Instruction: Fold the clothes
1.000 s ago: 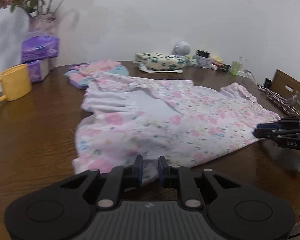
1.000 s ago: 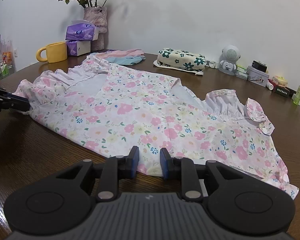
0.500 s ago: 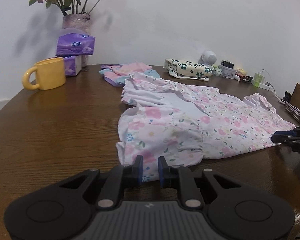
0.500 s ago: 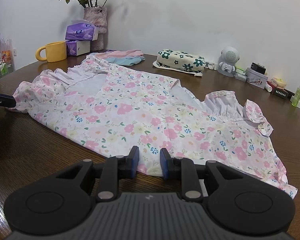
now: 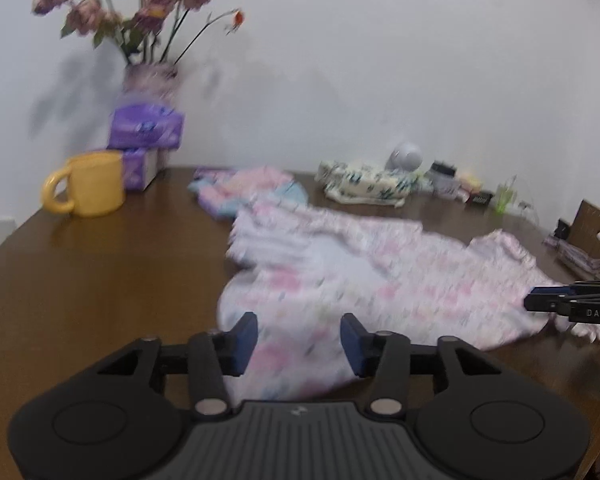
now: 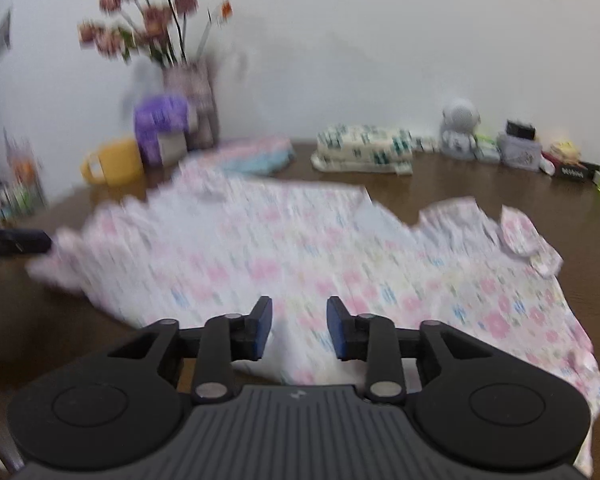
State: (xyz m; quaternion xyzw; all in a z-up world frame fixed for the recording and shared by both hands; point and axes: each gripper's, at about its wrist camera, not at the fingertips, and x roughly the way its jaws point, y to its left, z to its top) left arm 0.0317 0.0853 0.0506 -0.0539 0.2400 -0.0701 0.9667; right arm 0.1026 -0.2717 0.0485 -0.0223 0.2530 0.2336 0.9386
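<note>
Change: both hand-held grippers, pinched on the garment's near hem half a second ago, now stand with jaws spread and nothing between them; both views are smeared by motion.
Left hand-held gripper (image 5: pixel 298 338): jaws wide apart, empty, hanging just over the garment's near left edge.
Right hand-held gripper (image 6: pixel 299 328): jaws parted, a little less widely, empty, over the near hem towards the skirt end.
Floral dress (image 6: pixel 300 256): lies spread and mostly flat across the brown bench (image 5: pixel 100 288), ruffled sleeves to either side, no fold made in it yet.
Surroundings: a yellow mug (image 5: pixel 94 188), purple tissue packs (image 5: pixel 146 130) and a vase of flowers (image 5: pixel 150 76) stand well apart at the far left; folded pastel clothes (image 5: pixel 252 190) lie just beyond the dress's neckline.
Risk: judging by the loose, rumpled near edge, a regrasp could catch only the top layer or a bunched ruffle, so the fold would come out skewed; a long sweep towards the far side could drag cloth onto the folded pile.
</note>
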